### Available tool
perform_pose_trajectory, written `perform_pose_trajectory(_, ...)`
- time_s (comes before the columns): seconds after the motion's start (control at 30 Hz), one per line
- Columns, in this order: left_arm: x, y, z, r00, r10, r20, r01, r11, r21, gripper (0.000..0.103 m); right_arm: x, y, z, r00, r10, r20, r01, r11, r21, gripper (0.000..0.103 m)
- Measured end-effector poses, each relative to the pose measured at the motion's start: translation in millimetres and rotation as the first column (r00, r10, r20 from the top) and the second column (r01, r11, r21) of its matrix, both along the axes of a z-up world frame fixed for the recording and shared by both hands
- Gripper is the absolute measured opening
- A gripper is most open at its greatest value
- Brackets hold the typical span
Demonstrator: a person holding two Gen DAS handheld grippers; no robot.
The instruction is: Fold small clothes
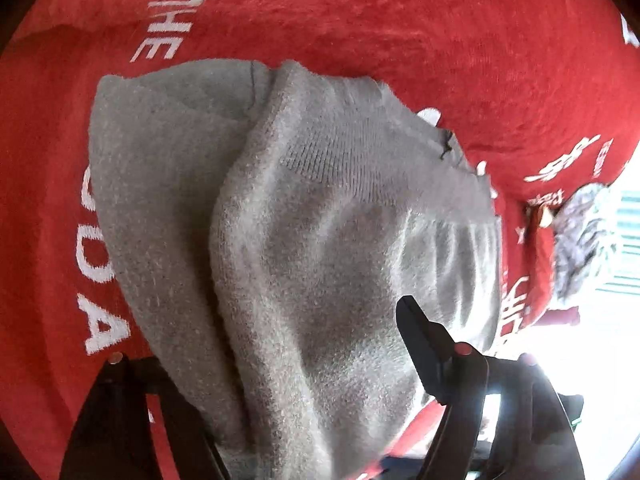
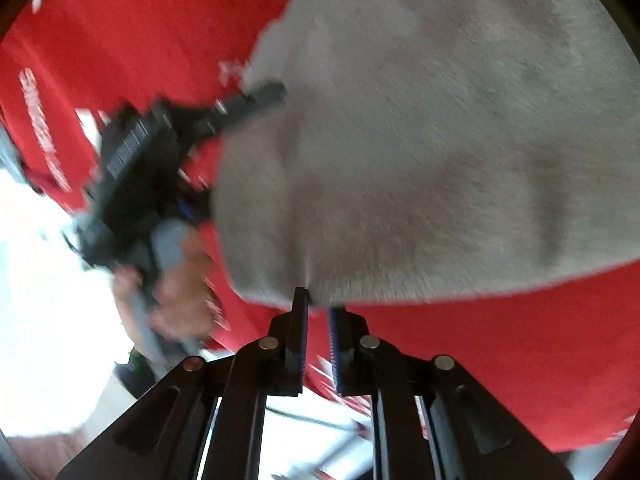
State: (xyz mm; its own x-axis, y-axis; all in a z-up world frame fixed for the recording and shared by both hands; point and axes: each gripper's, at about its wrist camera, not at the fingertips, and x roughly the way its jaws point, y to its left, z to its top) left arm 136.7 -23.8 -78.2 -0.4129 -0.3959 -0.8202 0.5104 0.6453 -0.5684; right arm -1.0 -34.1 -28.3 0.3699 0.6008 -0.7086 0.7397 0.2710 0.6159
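Where the left wrist view looks: grey garment (image 1: pixel 304 208) bunched on red printed blanket (image 1: pixel 400 28), folds sharp.
Left gripper (image 1: pixel 280 360): jaws wide, cloth between, no pinch visible.
Right wrist view only: a hand (image 2: pixel 176 280) carrying the left gripper at far left, blurred.
Right gripper (image 2: pixel 318 300): jaws narrow, pinching the garment's near edge.

1. A grey fleecy garment (image 1: pixel 320 248), possibly a small sweatshirt, with a ribbed knit band.
2. It lies folded in overlapping layers, bunched, on a red blanket (image 1: pixel 400 20) with white lettering.
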Motion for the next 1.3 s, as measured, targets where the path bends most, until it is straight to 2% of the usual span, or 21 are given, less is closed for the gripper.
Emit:
perform_pose_trajectory(0.07, -3, -4, 2, 1.000, -0.011, 0.026, 0.011, 1.000, 0.021, 0.077, -7, -15, 10, 1.000, 0.012, -0.009, -0.013, 0.997, -0.071, 0.015)
perform_pose_trajectory(0.13, -7, -8, 4, 0.998, -0.011, 0.066, 0.009, 0.999, 0.039, 0.074, -15, -41, 23, 1.000, -0.008, -0.023, 0.003, 0.982, -0.187, 0.015)
perform_pose_trajectory(0.2, -12, -11, 6, 0.988, -0.031, 0.152, 0.016, 0.995, 0.098, 0.046, -21, -66, 30, 0.999, -0.037, -0.033, 0.025, 0.956, -0.291, 0.015)
perform_pose_trajectory(0.23, -13, -10, 6, 0.985, -0.039, 0.171, 0.020, 0.994, 0.111, 0.043, -22, -79, 32, 0.998, -0.043, -0.049, 0.024, 0.939, -0.343, 0.014)
perform_pose_trajectory(0.3, -10, -6, 10, 0.985, -0.011, 0.171, -0.005, 0.996, 0.094, 0.022, -20, -97, 29, 0.996, -0.040, -0.081, 0.003, 0.909, -0.418, 0.010)
perform_pose_trajectory(0.37, -8, -5, 14, 0.985, 0.009, 0.170, -0.024, 0.996, 0.086, 0.017, -19, -106, 21, 0.994, -0.033, -0.103, -0.016, 0.897, -0.442, 0.009)
perform_pose_trajectory(0.47, -13, -7, 26, 0.980, 0.020, 0.200, -0.034, 0.997, 0.066, 0.017, -12, -103, -2, 0.989, 0.033, -0.147, -0.093, 0.900, -0.425, 0.008)
perform_pose_trajectory(0.53, -15, -5, 41, 0.979, 0.035, 0.201, -0.038, 0.999, 0.009, 0.017, -6, -98, -1, 0.987, 0.067, -0.143, -0.126, 0.878, -0.461, 0.008)
perform_pose_trajectory(0.6, -19, -12, 60, 0.980, 0.045, 0.192, -0.035, 0.998, -0.053, 0.017, -7, -96, 1, 0.988, 0.075, -0.137, -0.131, 0.875, -0.466, 0.008)
perform_pose_trajectory(0.8, -51, -71, 110, 0.977, -0.009, 0.211, 0.045, 0.985, -0.169, 0.017, -29, -117, 1, 0.999, -0.018, -0.050, -0.001, 0.935, -0.353, 0.008)
perform_pose_trajectory(0.97, -96, -136, 133, 0.967, -0.092, 0.239, 0.145, 0.965, -0.216, 0.017, -59, -139, 19, 0.994, -0.109, 0.021, 0.110, 0.944, -0.311, 0.008)
perform_pose_trajectory(1.07, -135, -177, 128, 0.947, -0.167, 0.275, 0.221, 0.959, -0.176, 0.017, -85, -157, 28, 0.981, -0.186, 0.054, 0.194, 0.937, -0.291, 0.009)
perform_pose_trajectory(1.13, -165, -205, 110, 0.922, -0.243, 0.302, 0.290, 0.949, -0.121, 0.017, -103, -169, 27, 0.971, -0.230, 0.059, 0.237, 0.930, -0.281, 0.009)
perform_pose_trajectory(1.2, -191, -226, 87, 0.892, -0.321, 0.319, 0.350, 0.936, -0.039, 0.017, -120, -179, 20, 0.961, -0.272, 0.048, 0.275, 0.925, -0.260, 0.009)
perform_pose_trajectory(1.23, -204, -235, 74, 0.868, -0.362, 0.341, 0.379, 0.925, 0.017, 0.017, -127, -182, 15, 0.955, -0.292, 0.045, 0.294, 0.924, -0.244, 0.009)
perform_pose_trajectory(1.3, -222, -243, 63, 0.825, -0.413, 0.386, 0.415, 0.906, 0.082, 0.017, -140, -188, 5, 0.943, -0.332, 0.039, 0.332, 0.920, -0.206, 0.009)
